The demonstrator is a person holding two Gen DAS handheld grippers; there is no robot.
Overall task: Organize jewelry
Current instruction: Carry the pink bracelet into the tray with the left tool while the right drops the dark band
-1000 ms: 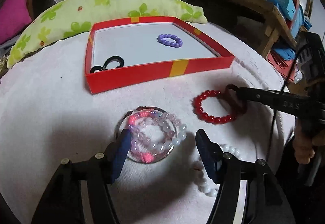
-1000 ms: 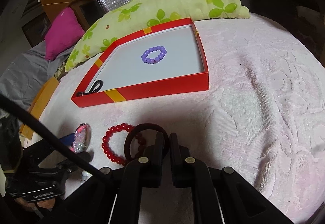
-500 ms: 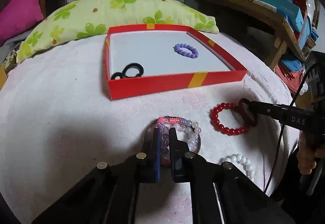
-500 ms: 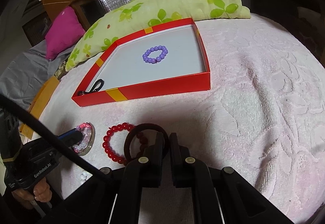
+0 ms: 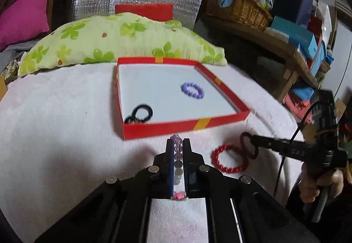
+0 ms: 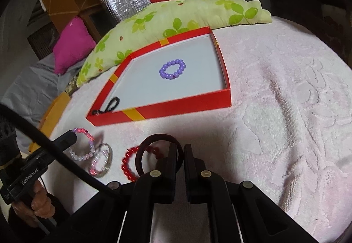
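left gripper (image 5: pixel 178 146) pinching pale bead bracelet (image 6: pixel 82 144) | right gripper (image 6: pixel 180 152) clamped on dark hair tie (image 6: pixel 140 150) | metal ring (image 6: pixel 103 162) right view only

We see only part of the black hair ties (image 6: pixel 110 106); the red box (image 6: pixel 176 108) wall hides them. The pink bracelet (image 5: pixel 177 155) sits half-hidden between the left hand-held gripper (image 5: pixel 178 144) fingers.

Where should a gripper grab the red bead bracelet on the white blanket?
Probably pinch one side of the ring, coming straight down from above. The red bead bracelet lies flat on the blanket, so one finger can drop inside the loop and one outside. Its left arc looks freest: the dark hair tie in the right gripper overlaps its right side.
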